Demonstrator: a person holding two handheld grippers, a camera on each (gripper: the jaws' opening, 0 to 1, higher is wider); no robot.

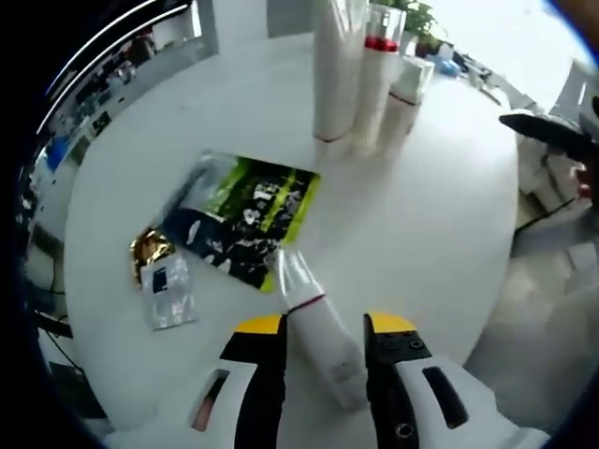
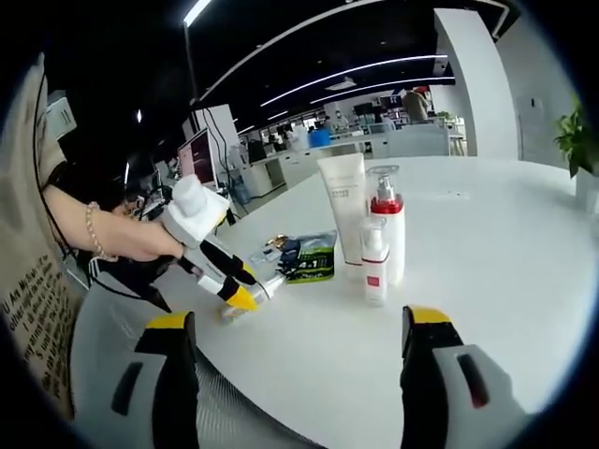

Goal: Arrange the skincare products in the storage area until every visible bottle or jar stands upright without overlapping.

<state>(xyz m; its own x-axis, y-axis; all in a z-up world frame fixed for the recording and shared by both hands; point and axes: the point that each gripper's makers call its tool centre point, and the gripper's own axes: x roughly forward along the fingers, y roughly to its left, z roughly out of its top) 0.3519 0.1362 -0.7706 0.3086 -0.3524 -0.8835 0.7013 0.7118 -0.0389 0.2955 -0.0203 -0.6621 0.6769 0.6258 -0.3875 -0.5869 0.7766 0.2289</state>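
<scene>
In the left gripper view a small white bottle (image 1: 318, 327) with a clear cap and red band lies on its side on the white table (image 1: 440, 234), between the yellow-tipped jaws of my left gripper (image 1: 323, 325), which stand around it with a small gap. Three products stand upright at the far side: a tall white tube (image 1: 334, 75), a red-collared pump bottle (image 1: 374, 75) and a small bottle (image 1: 404, 98). In the right gripper view my right gripper (image 2: 299, 323) is open and holds nothing; the tube (image 2: 343, 206), pump bottle (image 2: 387, 224) and small bottle (image 2: 374, 262) stand ahead, with the left gripper (image 2: 245, 292) over the lying bottle (image 2: 267, 283).
A green and black sachet (image 1: 245, 217), a gold wrapper (image 1: 150, 248) and a clear packet (image 1: 168, 292) lie left of the lying bottle. The table's edge (image 1: 510, 281) curves at the right. A person's arm (image 2: 103, 234) with a bracelet holds the left gripper. Office desks stand behind.
</scene>
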